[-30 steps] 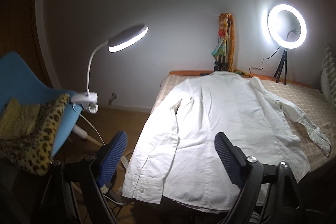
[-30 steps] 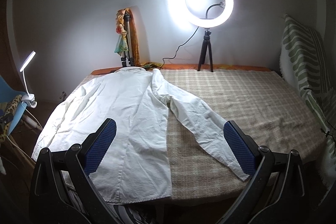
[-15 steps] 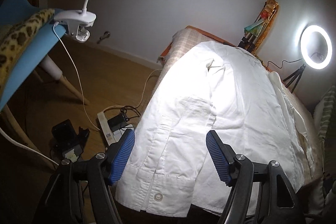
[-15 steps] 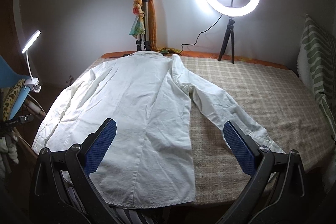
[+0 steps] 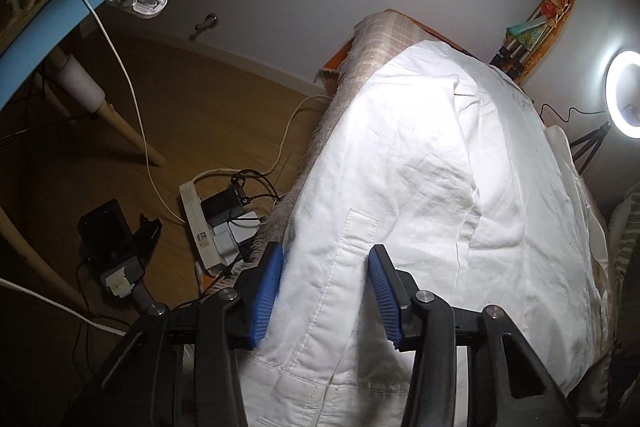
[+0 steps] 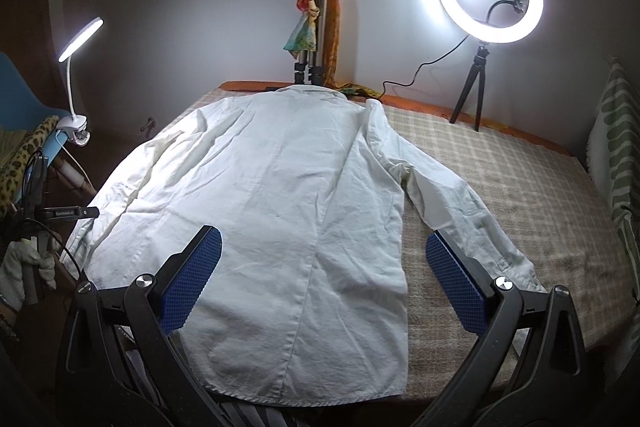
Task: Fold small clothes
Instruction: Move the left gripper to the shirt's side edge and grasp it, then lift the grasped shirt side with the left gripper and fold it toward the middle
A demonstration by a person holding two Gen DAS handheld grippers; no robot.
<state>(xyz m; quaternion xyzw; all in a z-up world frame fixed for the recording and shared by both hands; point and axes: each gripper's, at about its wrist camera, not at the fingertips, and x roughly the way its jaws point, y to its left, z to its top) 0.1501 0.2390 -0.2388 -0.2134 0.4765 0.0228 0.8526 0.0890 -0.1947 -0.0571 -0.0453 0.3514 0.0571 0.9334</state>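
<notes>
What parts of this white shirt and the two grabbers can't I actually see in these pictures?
- The shirt front: it lies back up in both views, so any front buttons are hidden.
- Left sleeve cuff: between the closing left gripper; whether the pads already press it is unclear, and its end is cut off by the frame edge.
- Right sleeve cuff: partly behind the open right gripper in the right wrist view.

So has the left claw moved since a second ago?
Yes. The left claw has dropped down and in over the white shirt's cuff at the bed's corner, jaws closing around it.
</notes>
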